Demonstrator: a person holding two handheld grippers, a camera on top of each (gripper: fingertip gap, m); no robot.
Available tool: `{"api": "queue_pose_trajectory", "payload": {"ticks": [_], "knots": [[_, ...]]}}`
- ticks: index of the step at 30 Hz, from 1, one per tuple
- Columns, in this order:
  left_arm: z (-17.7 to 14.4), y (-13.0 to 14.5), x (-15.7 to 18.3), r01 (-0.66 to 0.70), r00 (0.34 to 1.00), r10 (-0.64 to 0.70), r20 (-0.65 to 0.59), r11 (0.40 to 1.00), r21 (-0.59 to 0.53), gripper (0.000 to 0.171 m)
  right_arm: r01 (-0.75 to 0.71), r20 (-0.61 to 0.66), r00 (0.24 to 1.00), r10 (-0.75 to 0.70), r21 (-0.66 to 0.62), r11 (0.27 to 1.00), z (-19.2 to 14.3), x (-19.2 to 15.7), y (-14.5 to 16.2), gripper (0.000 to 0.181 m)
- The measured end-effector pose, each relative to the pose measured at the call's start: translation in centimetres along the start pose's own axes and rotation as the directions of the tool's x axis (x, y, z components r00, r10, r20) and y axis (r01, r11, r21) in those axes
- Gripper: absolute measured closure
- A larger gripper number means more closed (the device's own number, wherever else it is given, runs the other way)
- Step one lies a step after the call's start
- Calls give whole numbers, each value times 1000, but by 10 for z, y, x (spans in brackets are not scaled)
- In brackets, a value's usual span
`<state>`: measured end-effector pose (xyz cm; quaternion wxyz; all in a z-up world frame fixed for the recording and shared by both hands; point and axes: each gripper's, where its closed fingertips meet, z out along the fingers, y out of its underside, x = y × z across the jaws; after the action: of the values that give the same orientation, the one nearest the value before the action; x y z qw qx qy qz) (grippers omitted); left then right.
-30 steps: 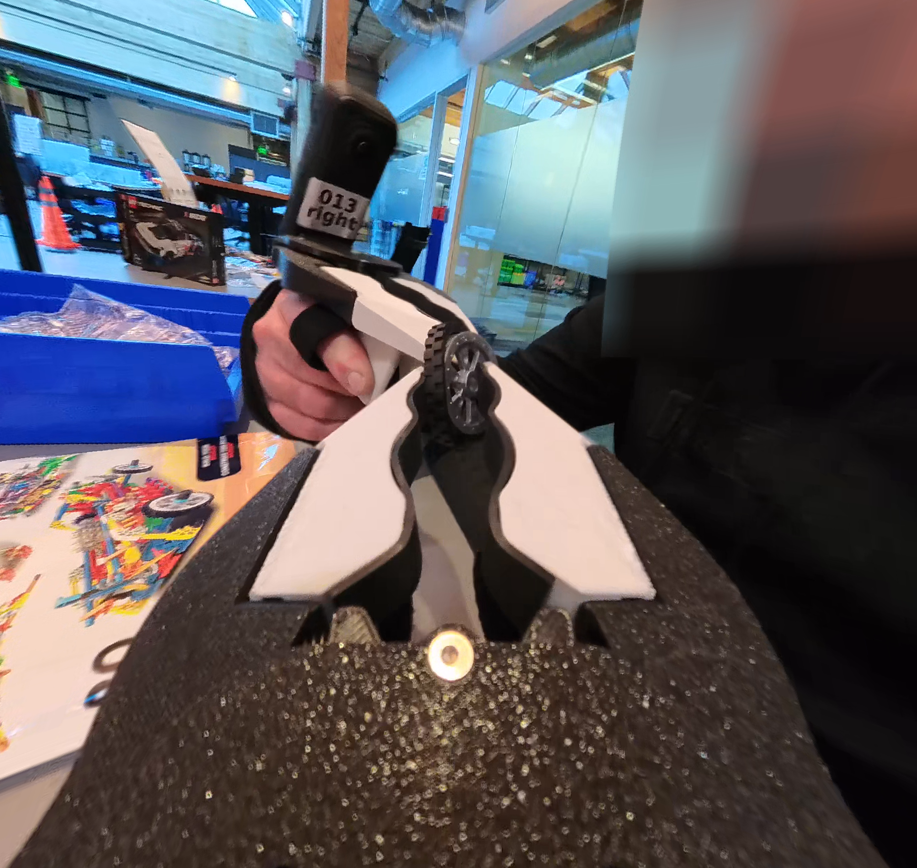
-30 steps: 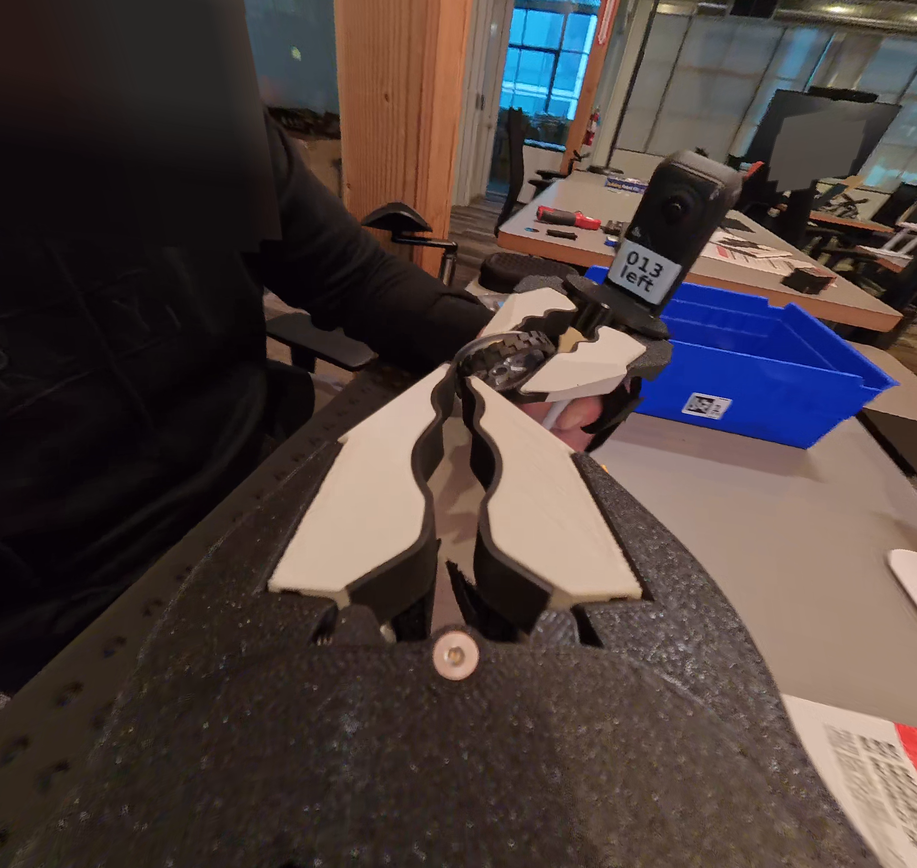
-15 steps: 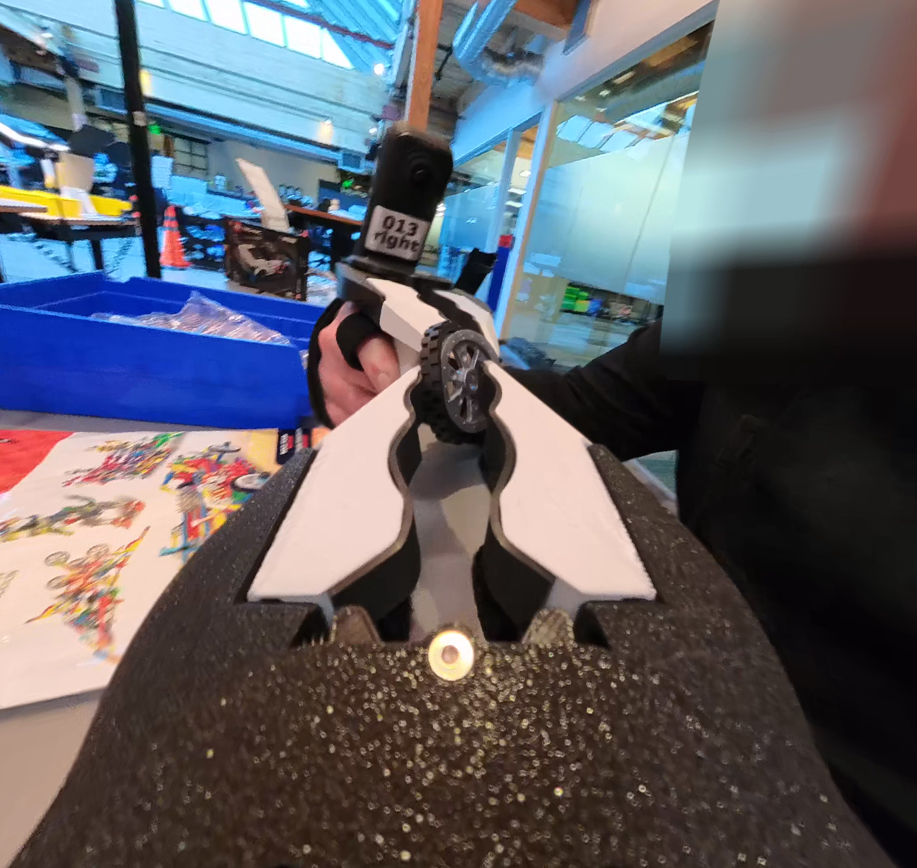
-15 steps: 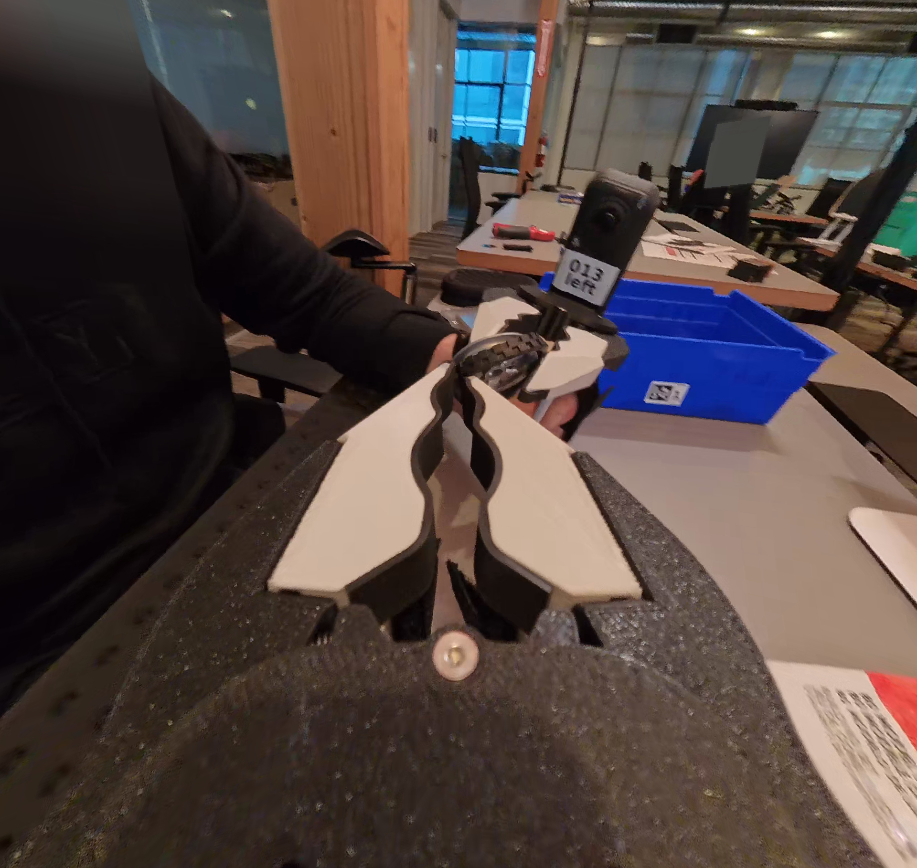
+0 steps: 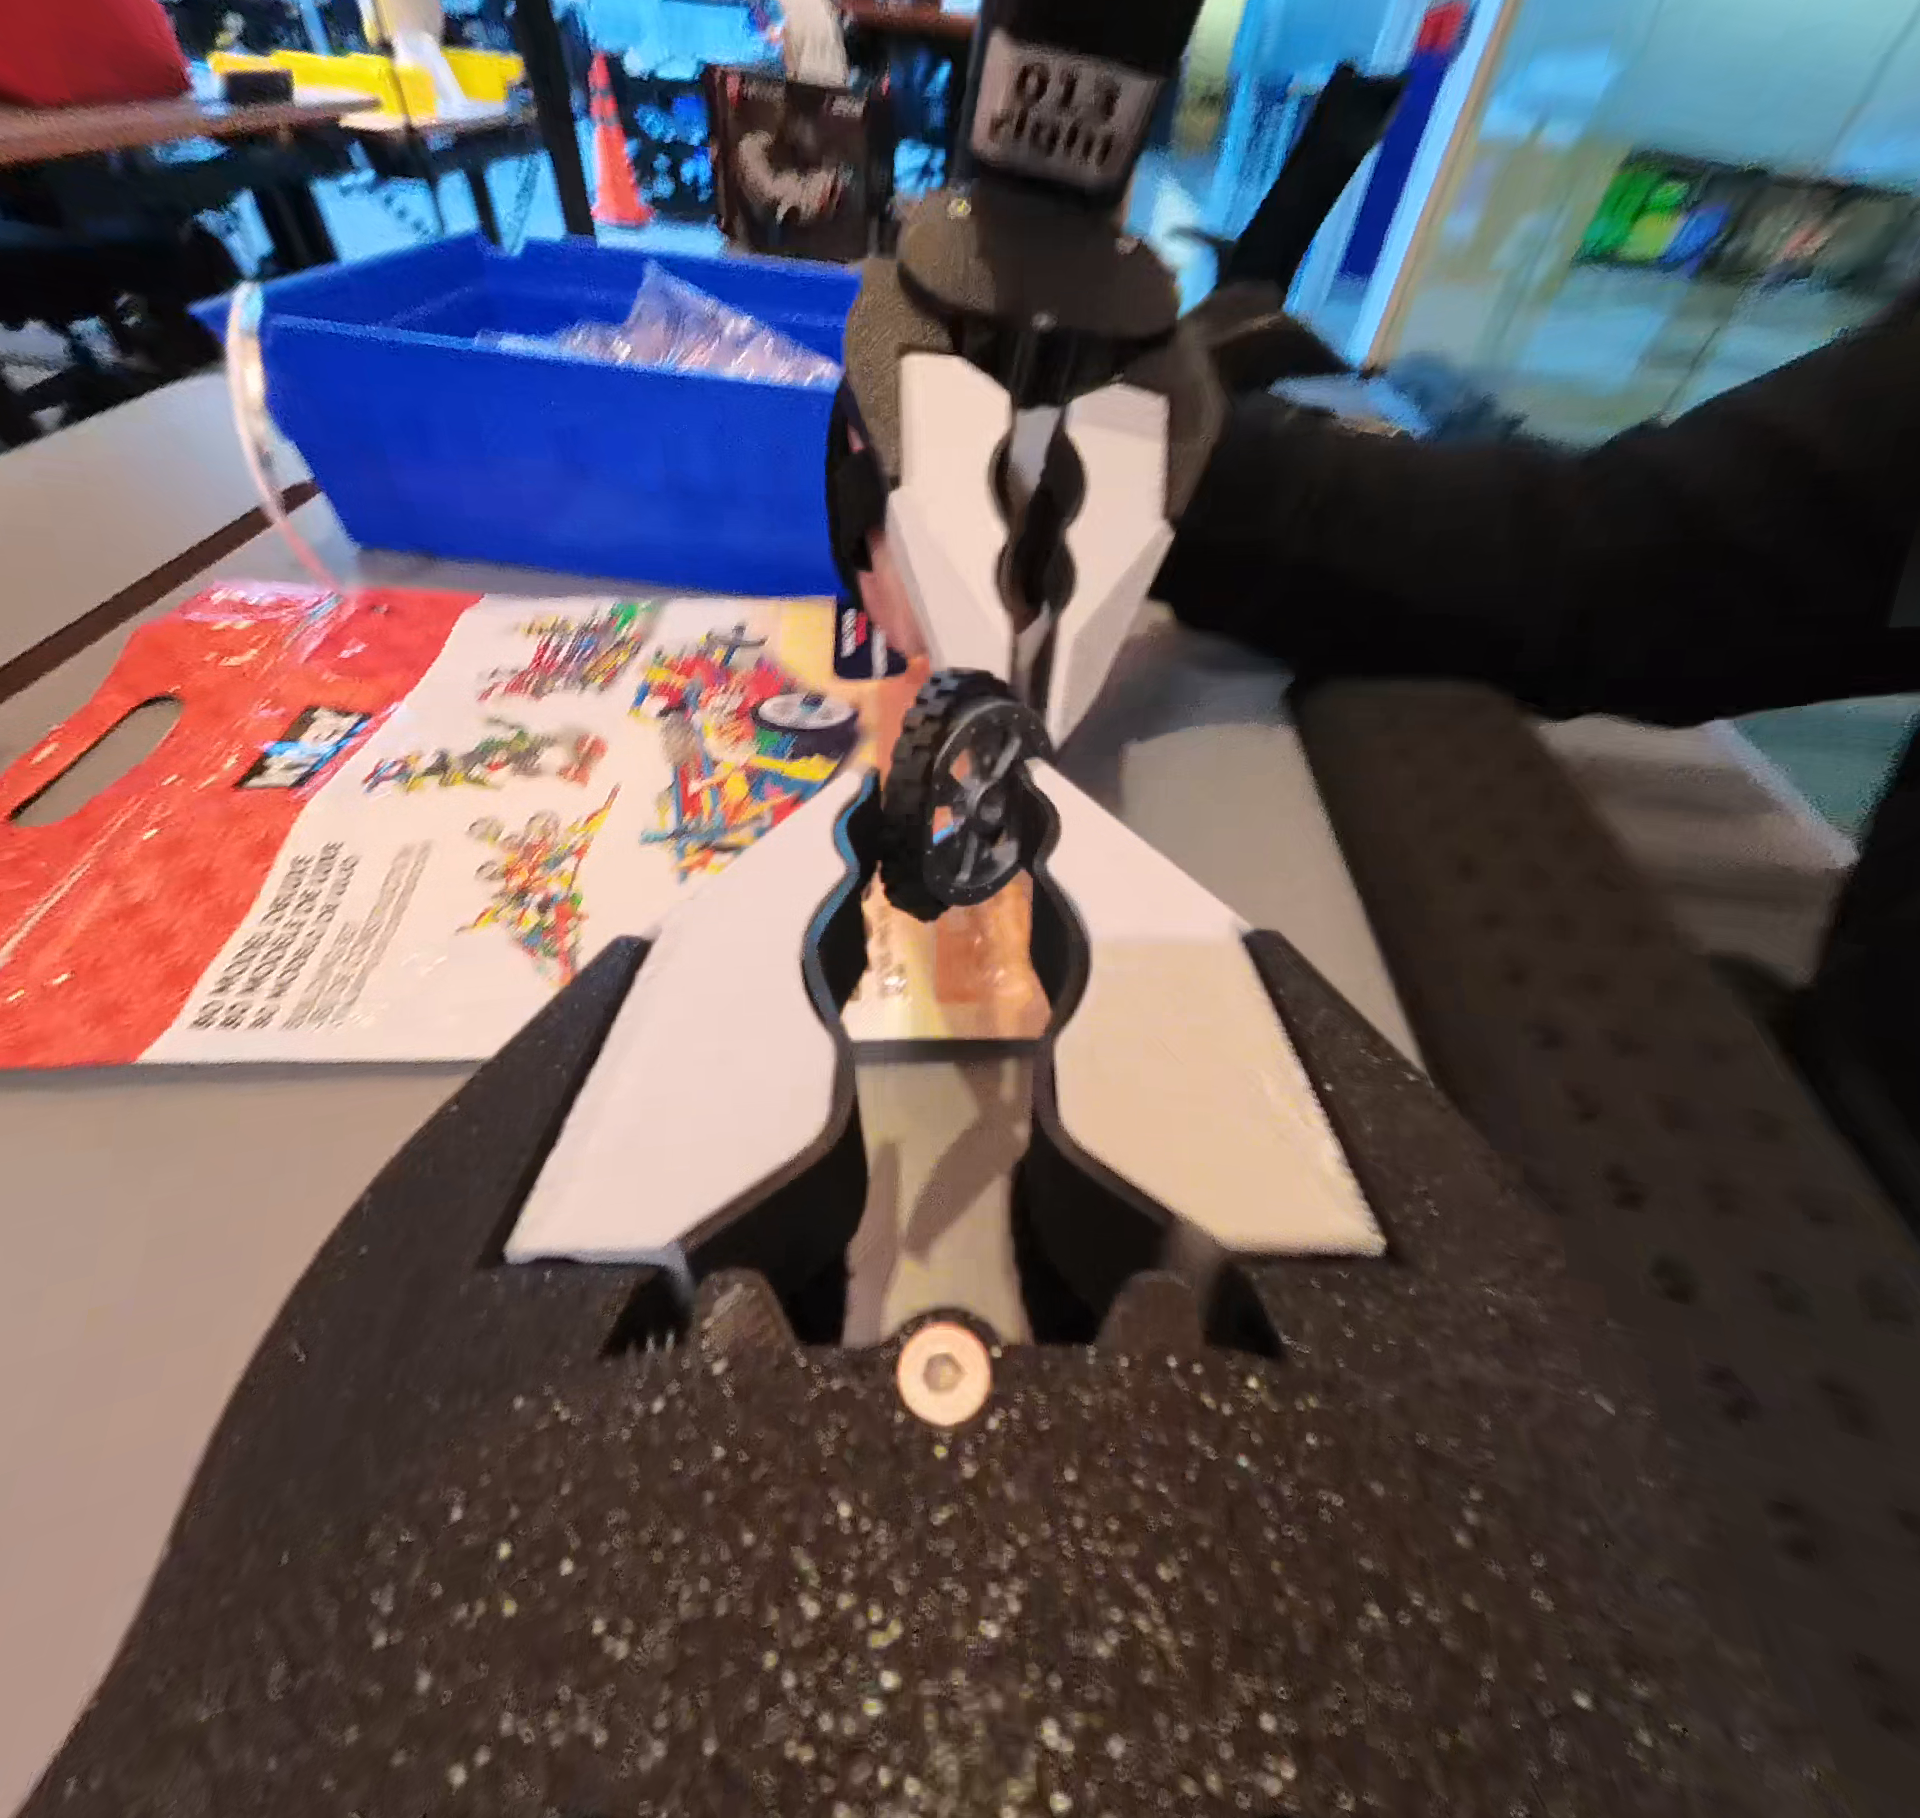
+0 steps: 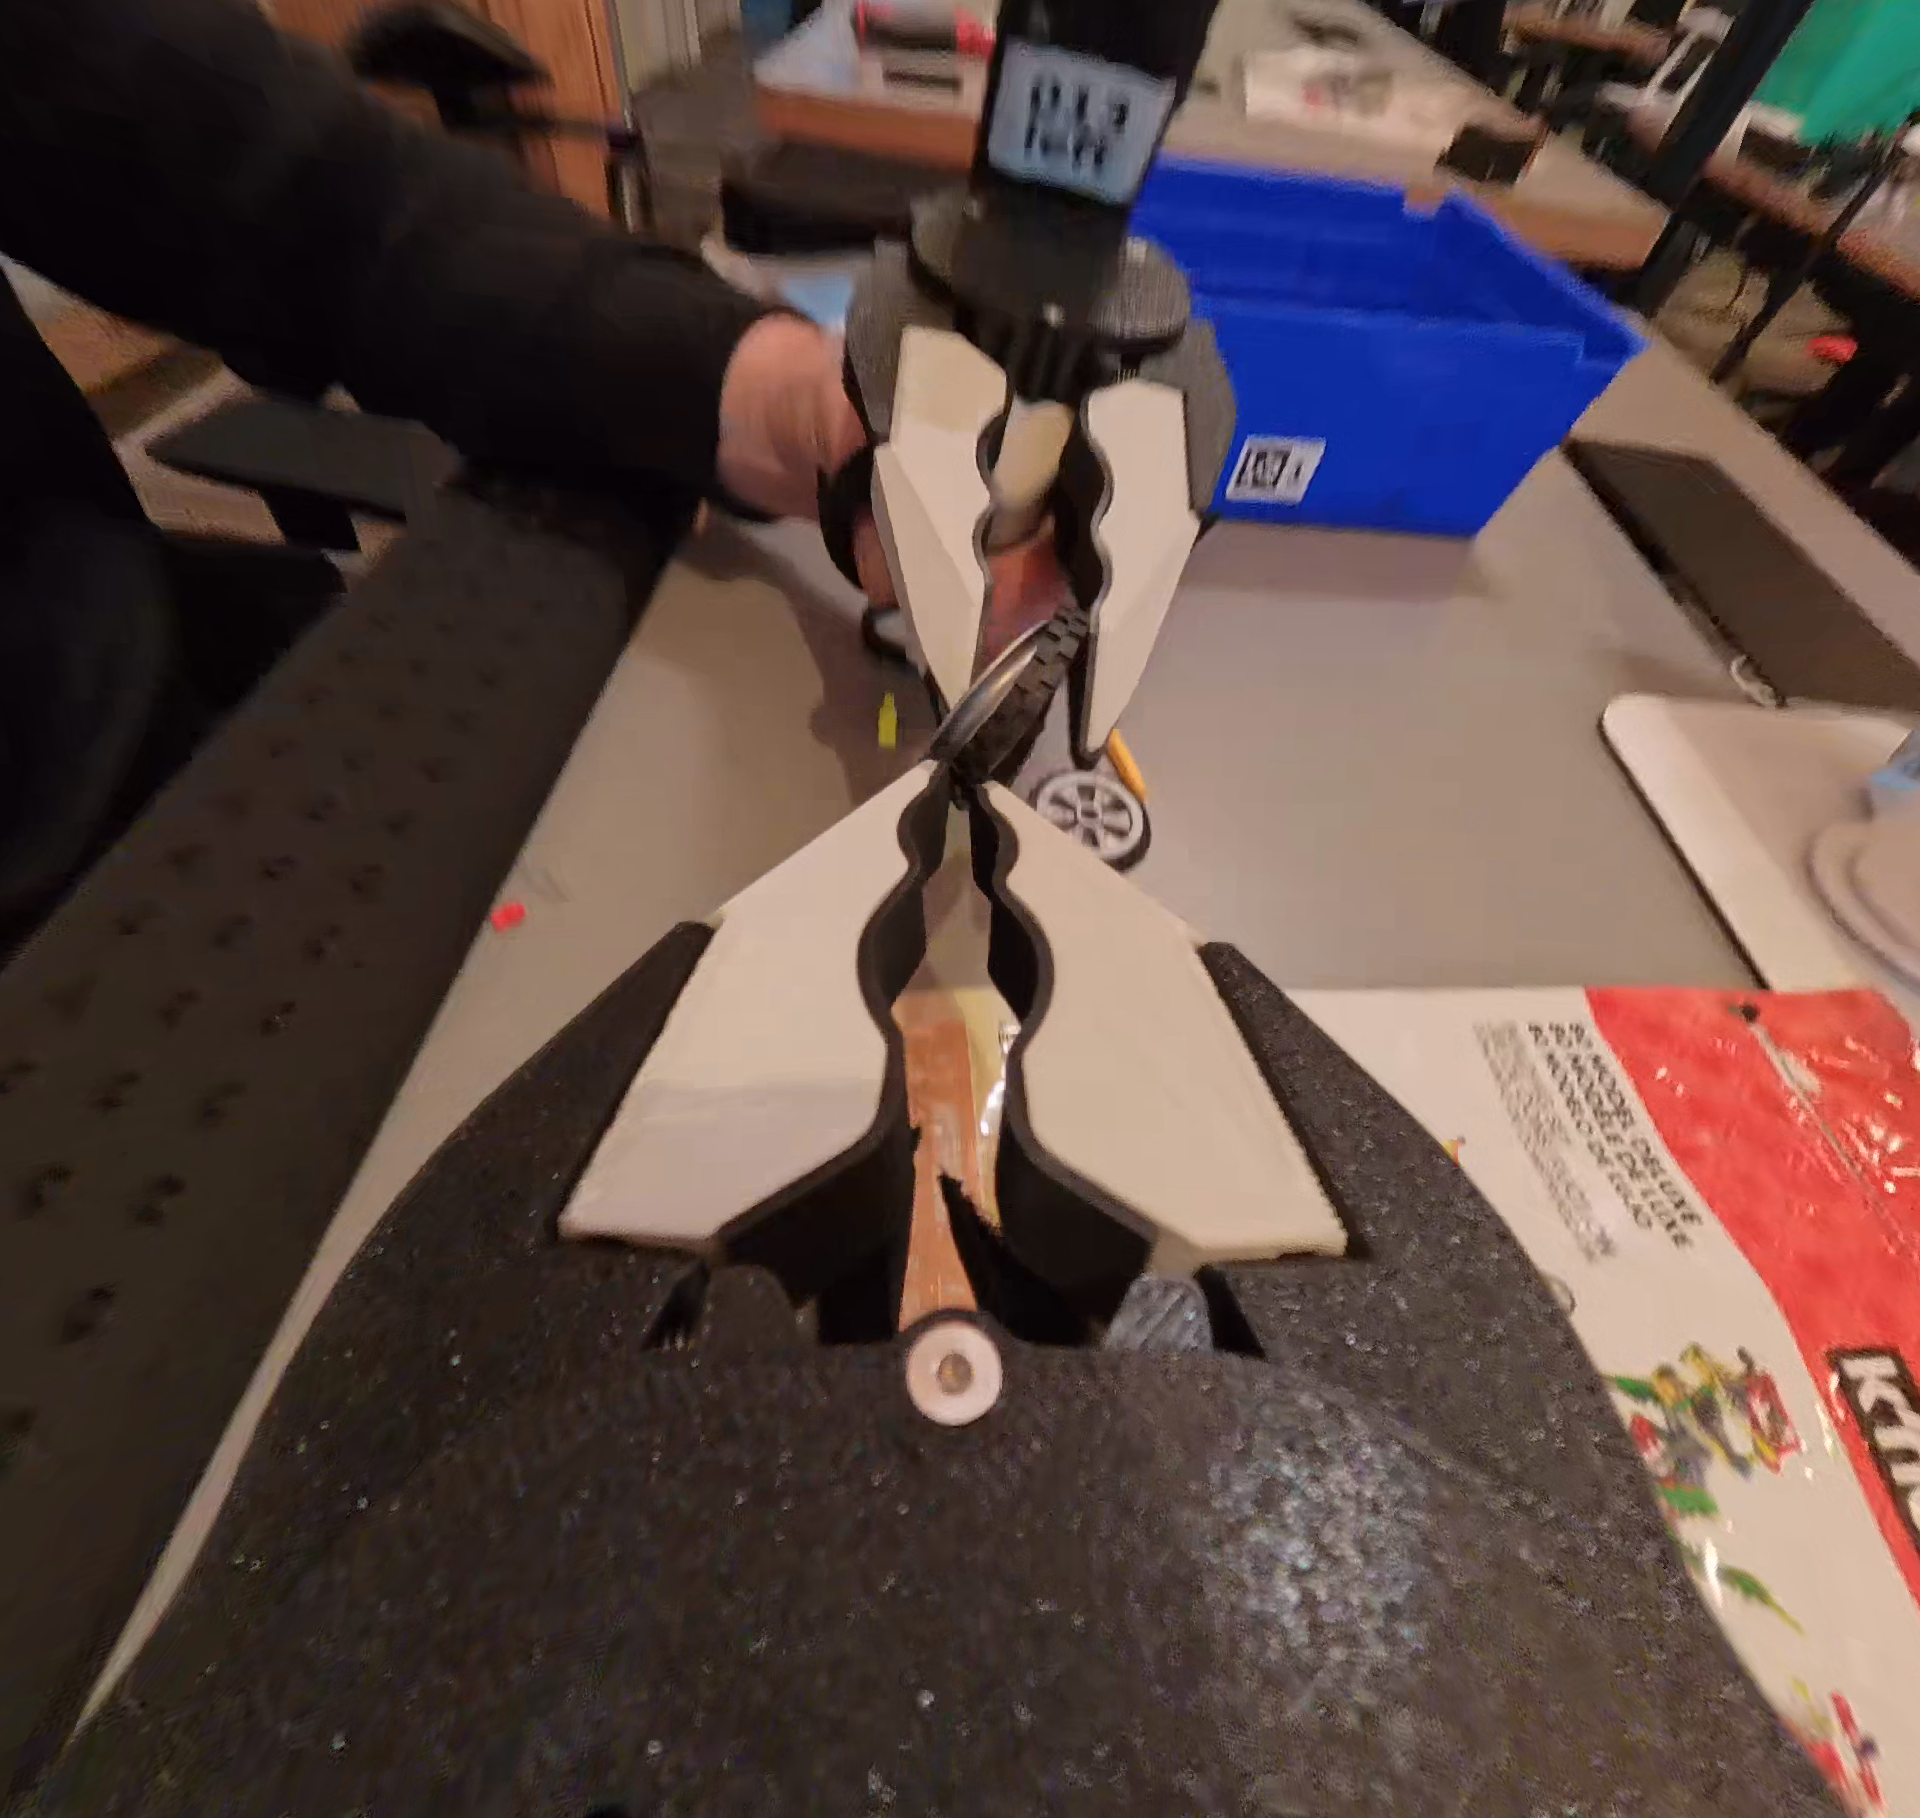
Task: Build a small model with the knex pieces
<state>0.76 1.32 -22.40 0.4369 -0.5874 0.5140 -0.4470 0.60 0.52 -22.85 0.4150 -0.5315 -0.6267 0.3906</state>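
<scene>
Left tool [image 5: 951, 823], centre frame, is clamped on a small black toy wheel [image 5: 961, 802], held above the grey tabletop [image 5: 156, 1249]. Right tool [image 6: 961, 781] meets it tip to tip, jaws nearly together, seemingly nipping the wheel's rim, though blur hides contact. A second wheel [image 6: 1091, 818] lies on the tabletop just beyond. Blue bin [image 5: 540, 438] sits upper left, printed sheet [image 5: 312, 812] at left.

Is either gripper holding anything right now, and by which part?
The left gripper holds a small black toy wheel, pinched across its tyre. The right gripper is shut at the wheel's rim; whether it grips cannot be told.
</scene>
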Motion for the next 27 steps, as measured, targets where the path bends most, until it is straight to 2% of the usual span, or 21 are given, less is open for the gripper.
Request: {"api": "queue_pose_trajectory", "payload": {"ticks": [2,4,6,8,11,16,19,21,27], "knots": [[3,13,-2,-49,998,53,34,994,-99,140,5,16,1000,-4,-39,999,1,-3,7,180],[6,20,3,-168,982,181,57,968,-187,140,17,41,999,-15,-50,999,0,-10,6,180],[9,31,3,-216,968,243,68,937,-275,140,32,49,998,-26,-113,993,4,-14,17,180],[13,40,8,-244,962,270,40,918,-313,139,37,69,997,-26,-152,988,8,-19,25,179],[15,47,3,-269,948,312,65,892,-363,129,42,80,996,-26,-202,978,12,-20,36,179],[17,68,13,-365,912,410,-6,806,-466,126,49,133,991,-13,-275,960,24,-31,54,180],[18,82,24,-408,900,428,-80,767,-496,142,46,160,987,2,-296,954,31,-36,60,180],[17,86,24,-422,892,444,-90,744,-518,144,41,174,985,12,-293,955,33,-39,60,180],[17,92,26,-368,918,391,-72,770,-521,153,-22,221,972,83,-263,965,35,-42,60,180]]}}
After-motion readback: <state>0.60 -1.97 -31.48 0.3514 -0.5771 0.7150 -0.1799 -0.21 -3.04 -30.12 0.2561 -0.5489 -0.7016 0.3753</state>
